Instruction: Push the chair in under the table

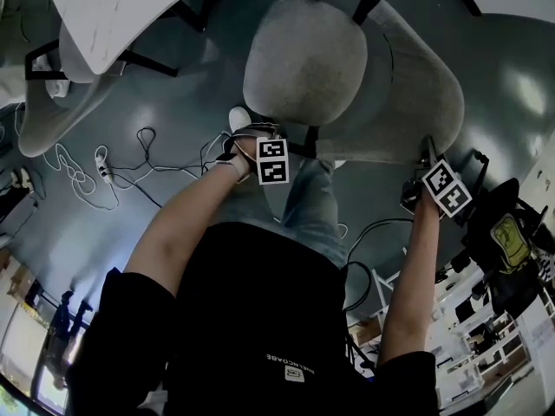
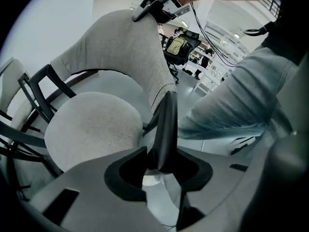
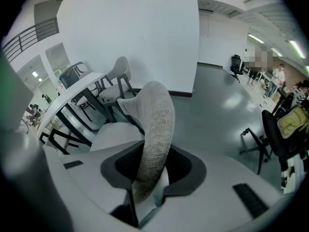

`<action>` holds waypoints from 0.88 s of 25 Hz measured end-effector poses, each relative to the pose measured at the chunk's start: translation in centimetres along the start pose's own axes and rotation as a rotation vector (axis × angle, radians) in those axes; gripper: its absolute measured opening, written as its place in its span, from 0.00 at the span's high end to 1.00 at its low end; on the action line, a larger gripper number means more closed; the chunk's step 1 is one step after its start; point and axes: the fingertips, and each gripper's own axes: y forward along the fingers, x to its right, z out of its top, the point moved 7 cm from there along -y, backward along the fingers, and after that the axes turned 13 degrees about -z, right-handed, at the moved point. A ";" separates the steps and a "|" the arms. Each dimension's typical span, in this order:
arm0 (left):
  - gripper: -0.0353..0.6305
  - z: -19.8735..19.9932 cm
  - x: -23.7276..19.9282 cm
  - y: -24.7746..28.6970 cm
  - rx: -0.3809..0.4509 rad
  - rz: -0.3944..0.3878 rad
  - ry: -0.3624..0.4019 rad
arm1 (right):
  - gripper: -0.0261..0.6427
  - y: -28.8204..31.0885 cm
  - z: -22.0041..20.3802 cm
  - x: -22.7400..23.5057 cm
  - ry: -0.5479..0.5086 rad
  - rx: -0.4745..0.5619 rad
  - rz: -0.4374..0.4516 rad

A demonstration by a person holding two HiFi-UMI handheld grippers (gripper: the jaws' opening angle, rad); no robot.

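Note:
The grey upholstered chair has its round seat (image 1: 303,59) in front of me and its curved backrest (image 1: 408,102) wrapping the near side. The white table (image 1: 121,7) lies at the upper left, its edge beyond the seat. My left gripper (image 1: 250,141) is shut on the backrest's left end, a dark thin edge (image 2: 166,124) between its jaws (image 2: 161,166). My right gripper (image 1: 427,152) is shut on the backrest's right end; grey fabric (image 3: 154,129) fills its jaws (image 3: 147,178). It also shows on the backrest's top (image 2: 149,6) in the left gripper view.
A second grey chair (image 1: 52,102) stands tucked at the table's left. Black table legs (image 1: 165,63) run beside the seat. Cables and a power strip (image 1: 104,172) lie on the grey floor. A black office chair with a yellow bag (image 1: 507,232) and shelving (image 1: 468,345) stand at the right.

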 end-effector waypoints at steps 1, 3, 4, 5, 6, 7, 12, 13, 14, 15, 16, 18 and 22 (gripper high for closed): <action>0.74 -0.5 -0.1 -0.2 -0.005 0.001 0.005 | 0.78 -0.2 -0.3 -0.3 0.003 -0.001 -0.005; 0.74 -1.3 -0.3 -0.8 -0.014 0.001 0.016 | 0.78 -0.6 -0.8 -1.0 0.014 -0.004 -0.017; 0.74 -1.8 -0.4 -1.1 -0.018 0.000 0.022 | 0.78 -0.9 -1.1 -1.3 0.021 -0.006 -0.023; 0.74 -2.2 -0.5 -1.4 -0.023 0.000 0.030 | 0.78 -1.2 -1.4 -1.6 0.028 -0.008 -0.027; 0.74 -2.7 -0.6 -1.8 -0.028 0.000 0.038 | 0.78 -1.4 -1.6 -1.9 0.034 -0.011 -0.031; 0.74 -3.1 -0.8 -2.1 -0.034 0.000 0.046 | 0.78 -1.7 -1.9 -2.3 0.039 -0.013 -0.035; 0.74 -5.2 -1.6 -3.8 -0.057 0.005 0.076 | 0.78 -2.8 -3.0 -4.0 0.065 -0.019 -0.055; 0.74 -5.6 -1.8 -4.1 -0.059 0.008 0.078 | 0.78 -2.9 -3.2 -4.3 0.070 -0.020 -0.057; 0.74 -6.0 -2.0 -4.4 -0.062 0.013 0.078 | 0.78 -3.1 -3.4 -4.7 0.076 -0.022 -0.059; 0.74 -6.4 -2.2 -4.7 -0.064 0.017 0.077 | 0.78 -3.3 -3.6 -5.1 0.084 -0.024 -0.062; 0.74 -6.9 -2.4 -4.9 -0.066 0.022 0.075 | 0.78 -3.5 -3.8 -5.4 0.093 -0.027 -0.066; 0.74 -7.6 -2.9 -5.5 -0.076 0.030 0.071 | 0.78 -3.8 -4.2 -6.1 0.105 -0.032 -0.073; 0.73 -9.0 -3.6 -6.6 -0.088 0.049 0.050 | 0.78 -4.4 -4.9 -7.4 0.133 -0.048 -0.076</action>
